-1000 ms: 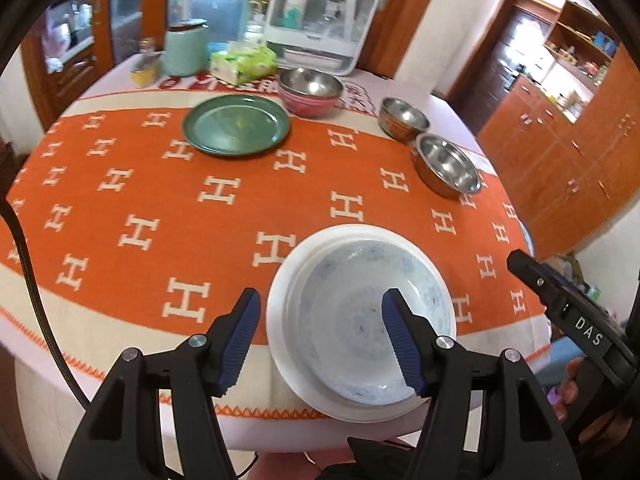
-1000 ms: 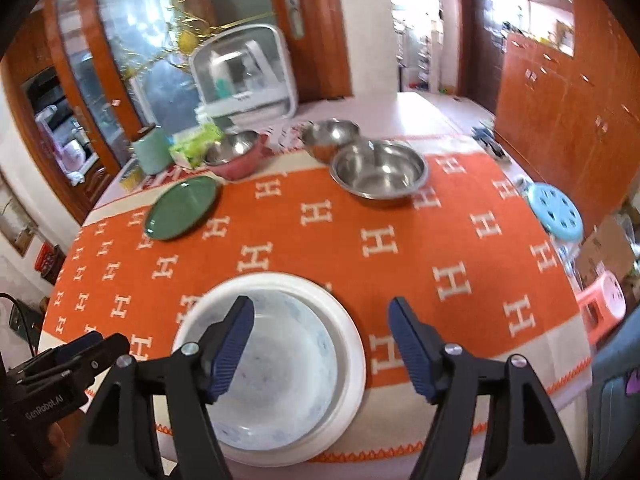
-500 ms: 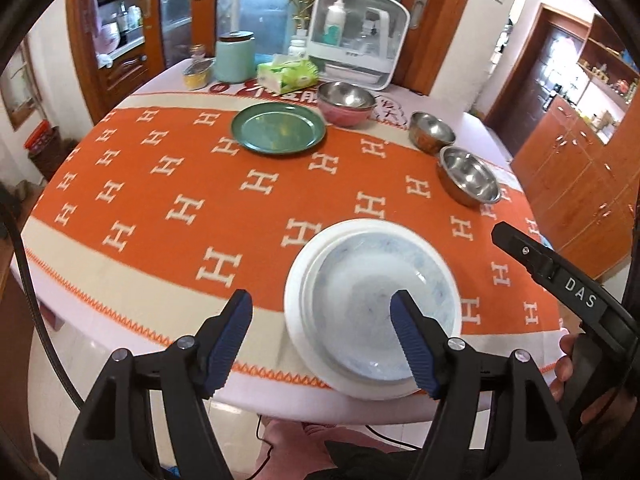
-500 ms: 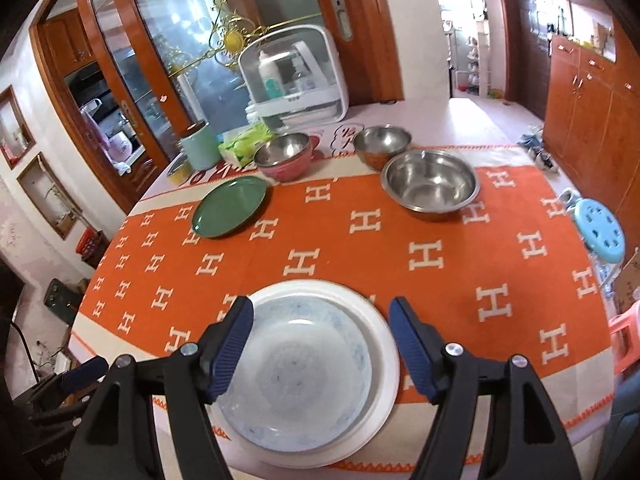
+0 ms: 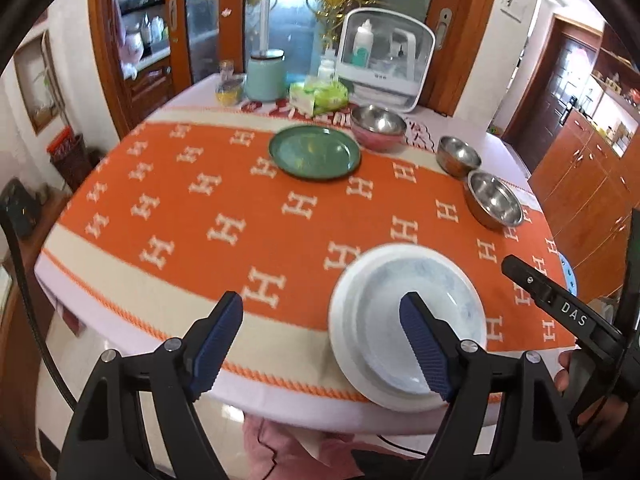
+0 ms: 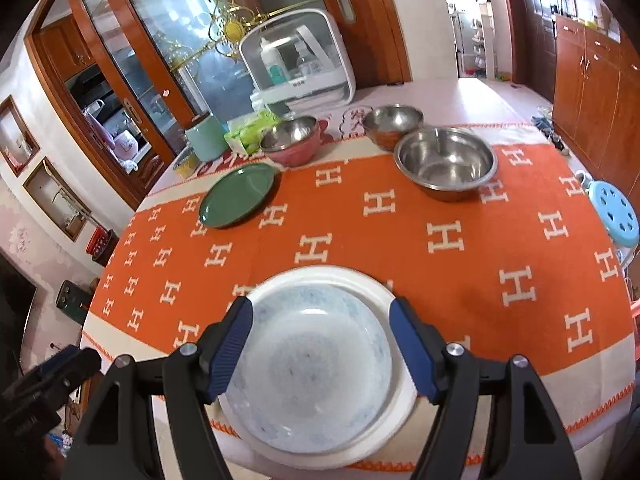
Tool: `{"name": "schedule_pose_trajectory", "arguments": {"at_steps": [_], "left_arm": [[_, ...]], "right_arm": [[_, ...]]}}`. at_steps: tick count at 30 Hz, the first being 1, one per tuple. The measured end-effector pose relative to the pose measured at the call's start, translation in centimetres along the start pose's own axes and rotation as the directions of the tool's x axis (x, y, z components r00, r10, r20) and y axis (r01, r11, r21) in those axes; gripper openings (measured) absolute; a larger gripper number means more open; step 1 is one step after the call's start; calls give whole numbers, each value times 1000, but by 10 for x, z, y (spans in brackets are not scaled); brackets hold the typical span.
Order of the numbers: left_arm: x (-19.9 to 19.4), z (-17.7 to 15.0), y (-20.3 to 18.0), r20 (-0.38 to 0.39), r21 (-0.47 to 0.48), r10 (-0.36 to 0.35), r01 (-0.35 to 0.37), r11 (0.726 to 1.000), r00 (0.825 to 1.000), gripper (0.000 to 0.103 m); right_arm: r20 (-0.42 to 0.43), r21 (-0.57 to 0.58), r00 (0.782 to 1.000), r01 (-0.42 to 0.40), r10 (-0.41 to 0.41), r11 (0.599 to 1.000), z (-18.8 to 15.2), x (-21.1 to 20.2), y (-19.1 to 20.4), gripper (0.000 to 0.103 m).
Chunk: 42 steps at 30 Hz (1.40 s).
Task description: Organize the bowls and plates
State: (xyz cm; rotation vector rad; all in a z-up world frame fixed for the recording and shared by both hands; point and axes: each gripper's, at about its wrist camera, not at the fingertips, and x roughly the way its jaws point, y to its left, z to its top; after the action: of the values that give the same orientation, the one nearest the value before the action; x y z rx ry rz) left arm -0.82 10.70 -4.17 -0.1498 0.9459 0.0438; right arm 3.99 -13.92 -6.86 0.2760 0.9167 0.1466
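Round counter (image 5: pixel 120 264) under an orange cloth with white H marks (image 6: pixel 444 236), wooden cabinets and glass doors behind — that is what I see from both wrists.

Item one: pale blue-white bowl (image 6: pixel 316 364), seated in a white plate (image 6: pixel 360 444) at the near edge of the counter. My right tool (image 6: pixel 320 350) hovers over it, jaws released, a blue pad on either side of the bowl's rim; I cannot tell whether they touch it. My left tool (image 5: pixel 320 344) sits to the left of the stack, jaws opening with nothing between them — its right finger overlaps the bowl (image 5: pixel 424 300) in view only.

Further out: green plate (image 5: pixel 315 157) mid-counter; just beyond it a pink bowl with steel lining (image 5: pixel 377 127); to the right a small steel bowl (image 5: pixel 459 157) and, just beside it, a large steel bowl (image 5: pixel 495 205).

Far edge: mint canister (image 5: pixel 264 76), green tissue pack (image 5: pixel 319 97), white clear-fronted case (image 5: pixel 386 66).
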Motion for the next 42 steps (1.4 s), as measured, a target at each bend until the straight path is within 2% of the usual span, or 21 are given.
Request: {"name": "schedule_pose_trajectory", "arguments": {"at_steps": [6, 13, 19, 25, 31, 35, 42], "left_arm": [[3, 32, 31, 2, 29, -42, 42, 999, 999, 84], [8, 72, 66, 25, 116, -108, 104, 988, 994, 87], [20, 110, 95, 27, 183, -158, 150, 972, 987, 88], [41, 152, 119, -4, 243, -206, 201, 949, 979, 89], [65, 196, 132, 8, 285, -188, 178, 942, 982, 89], [89, 226, 139, 13, 305, -190, 177, 936, 982, 89], [127, 268, 146, 27, 291, -185, 169, 942, 982, 89]], "right_arm": [[71, 24, 996, 42, -44, 999, 8, -2, 30, 71], [122, 60, 986, 104, -111, 993, 15, 8, 68, 71], [157, 125, 973, 150, -169, 981, 22, 20, 97, 71], [170, 220, 962, 174, -214, 960, 31, 34, 117, 71], [174, 290, 953, 191, -248, 938, 43, 49, 130, 71], [178, 294, 944, 217, -276, 931, 53, 61, 138, 71], [185, 281, 936, 243, -300, 929, 80, 92, 150, 71]]}}
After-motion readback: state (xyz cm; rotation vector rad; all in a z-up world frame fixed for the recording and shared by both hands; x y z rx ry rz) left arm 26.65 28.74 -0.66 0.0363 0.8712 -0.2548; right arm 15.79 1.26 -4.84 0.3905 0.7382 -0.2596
